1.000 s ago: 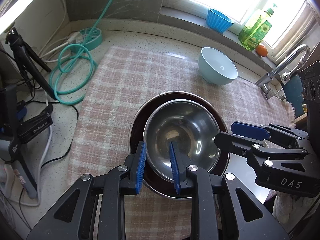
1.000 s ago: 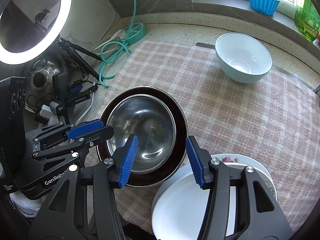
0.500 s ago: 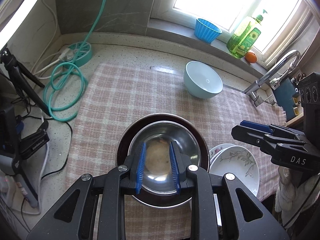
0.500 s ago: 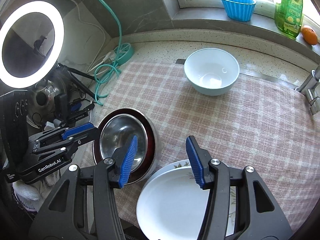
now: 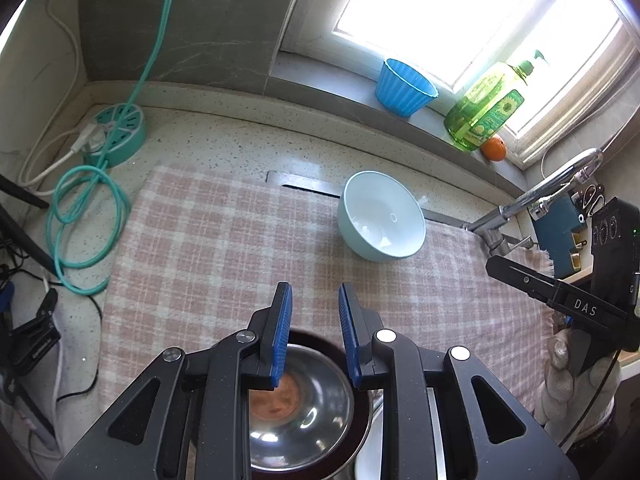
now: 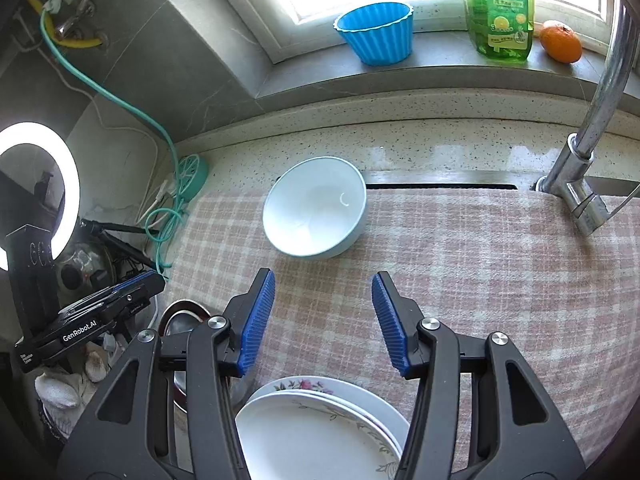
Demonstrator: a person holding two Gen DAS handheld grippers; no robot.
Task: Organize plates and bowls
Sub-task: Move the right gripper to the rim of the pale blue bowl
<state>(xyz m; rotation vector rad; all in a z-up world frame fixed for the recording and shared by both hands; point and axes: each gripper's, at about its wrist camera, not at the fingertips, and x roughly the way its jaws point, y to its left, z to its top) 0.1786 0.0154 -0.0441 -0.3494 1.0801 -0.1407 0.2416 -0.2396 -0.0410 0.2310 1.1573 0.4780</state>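
Both grippers have pulled back, left gripper (image 5: 314, 334) and right gripper (image 6: 322, 320) apart and empty; steel bowl (image 5: 304, 412) nested, plates (image 6: 320, 424) stacked, only the pale bowl (image 6: 314, 208) left.

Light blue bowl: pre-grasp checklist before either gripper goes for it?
1. Light blue bowl upright, alone on checked cloth: ok.
2. Bowl empty: ok.
3. Right gripper jaws open, nothing held: ok.
4. Left gripper jaws empty but narrowly parted: not ok for the rim.
5. Path from right gripper to bowl free of dishes: ok.
6. Steel bowl nested in the dark bowl; seated flat: cannot tell.
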